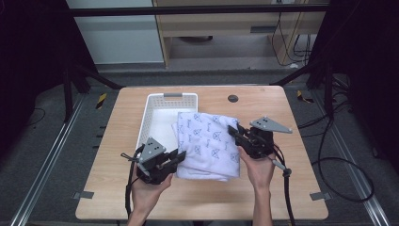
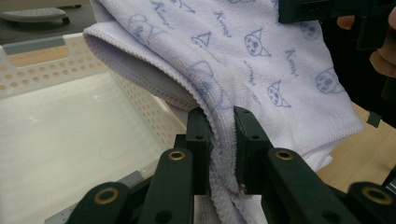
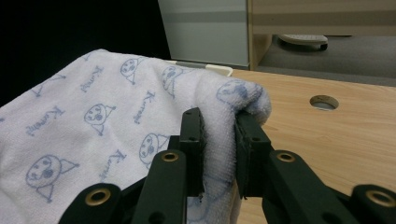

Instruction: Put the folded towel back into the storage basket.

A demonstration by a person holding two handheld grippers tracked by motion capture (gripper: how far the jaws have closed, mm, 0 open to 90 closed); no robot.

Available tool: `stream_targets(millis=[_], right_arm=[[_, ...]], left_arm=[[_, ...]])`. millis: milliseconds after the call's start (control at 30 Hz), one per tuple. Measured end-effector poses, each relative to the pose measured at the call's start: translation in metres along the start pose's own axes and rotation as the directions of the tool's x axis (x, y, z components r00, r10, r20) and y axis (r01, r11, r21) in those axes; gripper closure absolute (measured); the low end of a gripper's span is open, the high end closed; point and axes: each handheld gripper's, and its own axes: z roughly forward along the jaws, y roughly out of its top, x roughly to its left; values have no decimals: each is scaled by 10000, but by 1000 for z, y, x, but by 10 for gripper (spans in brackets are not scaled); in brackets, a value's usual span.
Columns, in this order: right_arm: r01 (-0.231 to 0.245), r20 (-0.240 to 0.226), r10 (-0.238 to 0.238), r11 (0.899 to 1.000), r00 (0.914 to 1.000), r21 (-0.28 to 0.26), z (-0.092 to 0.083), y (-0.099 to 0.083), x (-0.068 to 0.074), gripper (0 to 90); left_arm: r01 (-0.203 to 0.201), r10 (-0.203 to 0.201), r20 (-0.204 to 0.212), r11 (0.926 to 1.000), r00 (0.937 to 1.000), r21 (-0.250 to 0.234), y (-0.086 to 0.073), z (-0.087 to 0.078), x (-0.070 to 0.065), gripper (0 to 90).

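Observation:
A folded white towel (image 1: pixel 209 143) with a blue cat print lies partly on the table and partly over the right rim of a white plastic basket (image 1: pixel 150 117). My left gripper (image 1: pixel 176 157) is shut on the towel's (image 2: pixel 243 60) near left edge, with the folded layers squeezed between its jaws. At the towel's (image 3: pixel 93 121) far right corner my right gripper (image 1: pixel 234 130) is shut on a thick fold. Both hands hold the towel a little above the tabletop. In the left gripper view the basket (image 2: pixel 56 140) shows beneath the towel's raised edge.
The wooden table (image 1: pixel 301 188) has a round cable hole (image 1: pixel 233 98) behind the towel. Cables trail from both grippers toward the near edge. Black frame legs and floor cables stand around the table.

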Motion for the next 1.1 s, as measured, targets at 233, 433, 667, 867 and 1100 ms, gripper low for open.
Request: stream_targets(millis=[233,433,667,867,1100], right_arm=[[90,-62,-90,10000,9999,7,12,7,11,757],[185,-167,-185,9998,9997,8,25,14,21,756],[267,-295,-268,9996,9992,-40,43,26,35,756],[386,-352,-391,9992,9986,-137,53,33,45,756],[554,-446,-560,9984,9974,-141,67,42,56,756]], left_arm=[[181,-183,-128,9997,9998,-192,0,-9,13,775],[362,-375,-344,9986,9987,-375,0,-17,25,775],[565,-602,-605,9965,9964,-609,1,-26,40,775],[808,-869,-753,9935,9934,-800,1,-32,53,775],[1038,-1128,-921,9898,9893,-975,2,-38,67,775]])
